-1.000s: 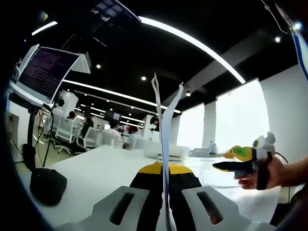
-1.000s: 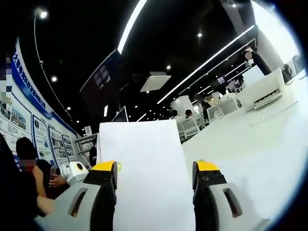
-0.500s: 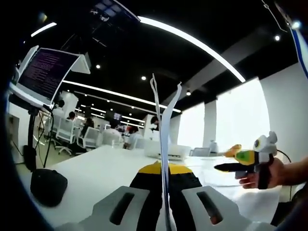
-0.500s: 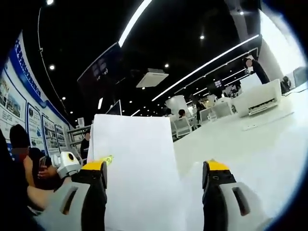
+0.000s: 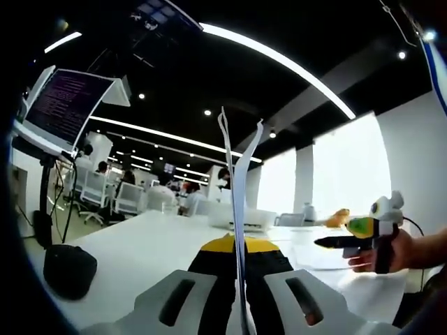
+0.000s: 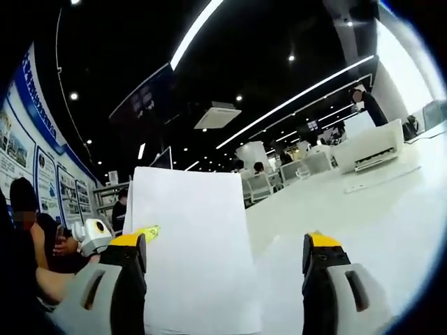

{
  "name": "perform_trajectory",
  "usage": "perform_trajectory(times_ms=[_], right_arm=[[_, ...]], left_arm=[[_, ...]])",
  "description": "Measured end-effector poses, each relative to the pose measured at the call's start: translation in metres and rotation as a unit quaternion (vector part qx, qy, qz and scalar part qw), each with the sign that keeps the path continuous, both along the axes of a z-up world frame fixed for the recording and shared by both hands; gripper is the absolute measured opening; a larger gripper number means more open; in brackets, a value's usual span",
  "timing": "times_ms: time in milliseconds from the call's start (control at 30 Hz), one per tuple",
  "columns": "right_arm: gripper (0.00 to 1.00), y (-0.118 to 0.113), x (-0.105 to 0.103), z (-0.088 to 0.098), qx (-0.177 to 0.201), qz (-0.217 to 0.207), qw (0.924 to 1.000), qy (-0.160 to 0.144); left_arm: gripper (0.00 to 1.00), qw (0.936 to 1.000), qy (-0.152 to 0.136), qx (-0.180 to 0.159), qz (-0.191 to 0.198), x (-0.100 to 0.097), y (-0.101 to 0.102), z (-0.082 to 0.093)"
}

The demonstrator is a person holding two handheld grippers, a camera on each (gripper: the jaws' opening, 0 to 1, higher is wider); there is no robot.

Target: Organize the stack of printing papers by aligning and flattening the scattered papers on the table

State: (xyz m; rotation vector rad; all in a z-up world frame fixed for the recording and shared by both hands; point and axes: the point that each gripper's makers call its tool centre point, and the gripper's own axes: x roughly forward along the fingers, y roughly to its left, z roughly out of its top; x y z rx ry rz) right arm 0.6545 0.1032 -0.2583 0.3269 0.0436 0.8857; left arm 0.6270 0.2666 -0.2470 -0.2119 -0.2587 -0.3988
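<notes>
In the left gripper view my left gripper (image 5: 237, 246) is shut on a thin stack of white papers (image 5: 236, 174). The stack stands upright and edge-on, and its top edges splay apart. A hand at the right holds my right gripper (image 5: 334, 230) off to the side of the stack. In the right gripper view the same papers (image 6: 188, 244) face me as a broad white sheet. My right gripper (image 6: 223, 241) is open. Its left jaw sits at the sheet's left edge and its right jaw stands well clear of the paper. The left gripper (image 6: 143, 234) peeks out at the paper's left edge.
The white table (image 5: 140, 244) runs far back, with a white printer (image 5: 241, 218) on it, seen again as the printer (image 6: 367, 146) at the right. A black rounded object (image 5: 66, 269) lies at the near left. A monitor on a stand (image 5: 66, 105) rises at the left. Seated people fill the background.
The right gripper's jaws have spread wider apart around the upright papers. In the left gripper view the right gripper has drifted slightly rightward. The left gripper keeps its hold.
</notes>
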Motion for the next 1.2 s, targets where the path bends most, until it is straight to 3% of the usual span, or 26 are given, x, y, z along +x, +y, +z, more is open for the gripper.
perform_trajectory(times_ms=[133,267,467,767,1200], right_arm=[[0.9,-0.001,0.0,0.0,-0.004,0.0,1.0,-0.002],[0.9,-0.004,0.001,0.002,0.022,0.001,0.9995,0.022],[0.9,-0.018,0.008,0.004,0.028,-0.022,0.999,0.027],[0.9,-0.03,0.014,0.015,0.03,-0.042,0.9986,0.012],[0.9,-0.043,0.015,0.009,0.008,-0.054,0.9985,0.008]], left_arm=[[0.06,1.0,0.0,0.001,0.0,0.0,0.0,0.0],[0.07,1.0,0.001,0.003,0.0,0.001,-0.001,-0.001],[0.07,1.0,0.001,0.001,0.0,0.001,-0.001,0.0],[0.07,1.0,0.002,0.002,-0.001,0.001,-0.001,-0.001],[0.07,1.0,0.004,0.004,-0.002,0.001,-0.003,-0.001]])
